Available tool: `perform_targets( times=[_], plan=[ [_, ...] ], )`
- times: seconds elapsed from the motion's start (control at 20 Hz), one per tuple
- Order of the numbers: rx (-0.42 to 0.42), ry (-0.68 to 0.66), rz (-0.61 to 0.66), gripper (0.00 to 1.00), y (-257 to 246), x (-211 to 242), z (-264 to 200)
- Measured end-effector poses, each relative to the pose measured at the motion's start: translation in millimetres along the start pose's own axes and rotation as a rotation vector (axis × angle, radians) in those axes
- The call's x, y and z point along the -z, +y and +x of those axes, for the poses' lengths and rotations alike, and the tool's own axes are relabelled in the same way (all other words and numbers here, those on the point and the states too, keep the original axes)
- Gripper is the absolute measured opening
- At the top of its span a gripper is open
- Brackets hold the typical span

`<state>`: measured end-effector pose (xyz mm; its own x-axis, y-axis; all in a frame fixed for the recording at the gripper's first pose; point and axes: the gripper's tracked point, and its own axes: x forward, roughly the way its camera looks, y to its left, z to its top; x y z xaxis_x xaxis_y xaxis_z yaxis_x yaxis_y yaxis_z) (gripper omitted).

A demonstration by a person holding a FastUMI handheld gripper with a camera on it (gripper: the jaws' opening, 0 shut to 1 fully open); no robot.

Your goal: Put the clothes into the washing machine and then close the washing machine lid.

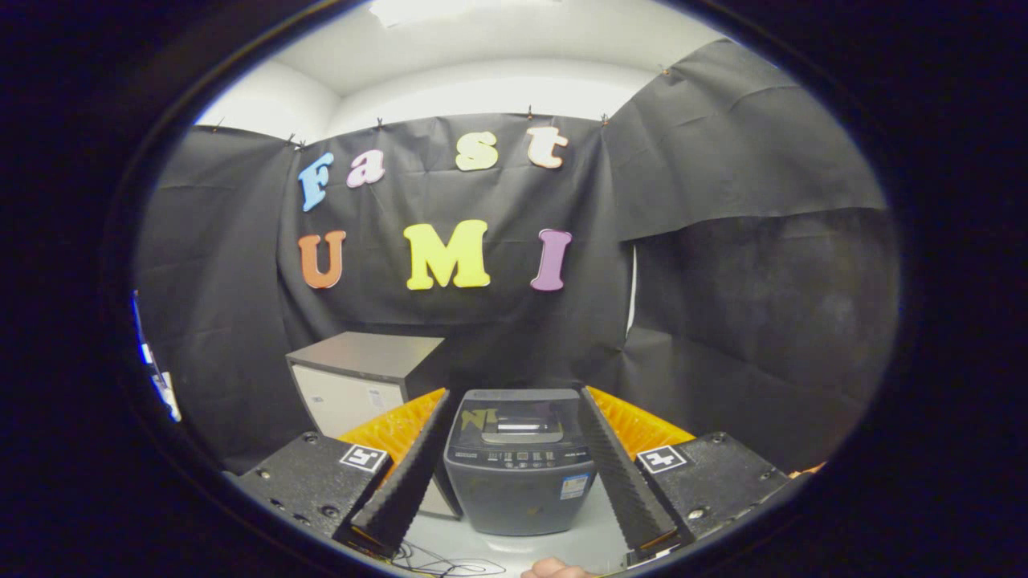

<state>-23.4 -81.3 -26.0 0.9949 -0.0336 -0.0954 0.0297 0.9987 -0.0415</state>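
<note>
1. One washing machine (520,470) is standing in the lower middle of the frame, a dark grey, boxy top-loader with rounded corners. Its glossy lid (518,417) is lying flat and shut, with a strip of small controls along its near edge and one small sticker on the front face.
2. One cabinet (353,381) is sitting just left of and behind the washer, a plain box with a dark matte top and a pale front.
3. One gripper (514,482) is pointing level at the washer from the lower part of the frame. Its two fingers are spreading wide apart, clamping nothing, and the washer is showing in the gap between them and beyond them. Each finger (405,482) is a long wedge with a ribbed inner face, and each is carrying one square black-and-white marker at its base.
4. One fingertip of a person's hand (554,570) is peeking in at the bottom centre, beside thin cables on the pale floor.
</note>
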Motion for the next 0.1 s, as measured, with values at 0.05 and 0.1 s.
perform_targets(
  times=[0.05, 0.1],
  plan=[
    [0.005, -0.018, 0.005, 0.98, 2.1, -3.2, -5.3],
    [0.010, -0.028, 0.011, 0.98, 5.6, -4.2, -9.2]
  ],
)
